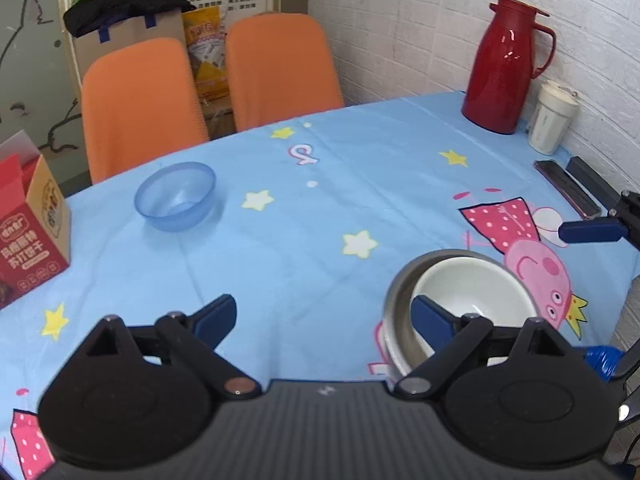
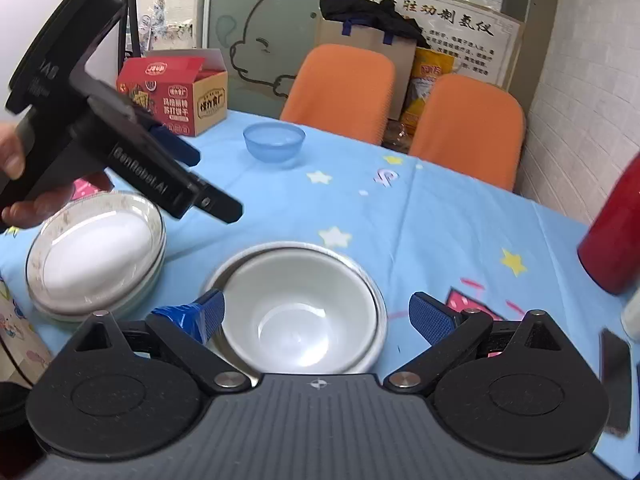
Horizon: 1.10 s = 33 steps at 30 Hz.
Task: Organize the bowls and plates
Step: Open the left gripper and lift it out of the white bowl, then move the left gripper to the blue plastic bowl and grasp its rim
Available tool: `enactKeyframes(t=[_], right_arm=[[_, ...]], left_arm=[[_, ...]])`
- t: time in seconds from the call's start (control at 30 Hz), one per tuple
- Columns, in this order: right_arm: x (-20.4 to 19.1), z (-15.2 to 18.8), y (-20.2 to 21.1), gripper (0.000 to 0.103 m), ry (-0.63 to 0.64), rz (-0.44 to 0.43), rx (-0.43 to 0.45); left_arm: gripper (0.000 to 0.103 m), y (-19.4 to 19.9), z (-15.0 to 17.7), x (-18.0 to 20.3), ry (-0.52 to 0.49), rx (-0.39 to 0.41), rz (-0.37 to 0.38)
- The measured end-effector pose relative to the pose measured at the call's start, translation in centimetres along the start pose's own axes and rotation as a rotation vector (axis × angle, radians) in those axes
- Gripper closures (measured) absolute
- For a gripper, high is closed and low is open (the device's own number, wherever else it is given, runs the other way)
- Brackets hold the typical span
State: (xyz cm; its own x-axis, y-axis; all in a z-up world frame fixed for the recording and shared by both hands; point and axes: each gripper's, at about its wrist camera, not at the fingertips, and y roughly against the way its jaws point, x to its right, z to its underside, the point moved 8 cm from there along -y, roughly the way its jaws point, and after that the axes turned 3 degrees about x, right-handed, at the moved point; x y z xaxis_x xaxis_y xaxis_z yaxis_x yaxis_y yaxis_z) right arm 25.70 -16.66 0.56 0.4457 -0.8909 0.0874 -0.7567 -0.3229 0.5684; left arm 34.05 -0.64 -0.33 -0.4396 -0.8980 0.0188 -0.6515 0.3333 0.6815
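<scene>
A white bowl sits nested in a metal bowl on the blue tablecloth, between the open fingers of my right gripper, which holds nothing. The same stack shows in the left wrist view, beside my open, empty left gripper, whose right finger is over its rim. A blue translucent bowl stands farther away, near the orange chairs; it also shows in the right wrist view. A stack of plates lies at the left under the left gripper body.
A red thermos and a white cup stand by the brick wall. A phone lies near them. A red carton stands at the table's left edge. Two orange chairs are behind the table.
</scene>
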Motion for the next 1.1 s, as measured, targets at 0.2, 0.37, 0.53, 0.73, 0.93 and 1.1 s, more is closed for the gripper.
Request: enactKeyframes(t=[0.2,0.37,0.53,0.73,0.93,1.1], right_arm=[[-1.0,-4.4,-4.0,0.016,0.012,-0.034,0.025],[-1.6,-7.5,-8.8,0.016,-0.001,-0.070,0.014],[-2.1,-9.4,-14.6,0.016,-0.002,-0.106,-0.027],[-2.2,-10.3,-21.1,0.016,-0.030,-0.143,-0.106],[-2.8,-10.7,-25.7,0.016,-0.066,-0.167,-0.149],[-3.8,-10.9,-28.1,0.016,-0.035,-0.155,-0.163]], left_arm=[[0.011,-0.4,0.0,-5.7,0.051,-0.015,-0.062],[0.011,-2.6,-0.5,-10.1,0.085,-0.042,-0.106],[0.011,-6.2,-2.7,-14.5,0.182,-0.039,-0.117],[0.011,-11.6,-6.2,-18.1,0.282,-0.030,-0.127],[0.010,-16.6,-7.3,-19.6,0.333,-0.078,-0.142],[0.011,-18.4,-7.1,-19.9,0.325,-0.098,-0.137]])
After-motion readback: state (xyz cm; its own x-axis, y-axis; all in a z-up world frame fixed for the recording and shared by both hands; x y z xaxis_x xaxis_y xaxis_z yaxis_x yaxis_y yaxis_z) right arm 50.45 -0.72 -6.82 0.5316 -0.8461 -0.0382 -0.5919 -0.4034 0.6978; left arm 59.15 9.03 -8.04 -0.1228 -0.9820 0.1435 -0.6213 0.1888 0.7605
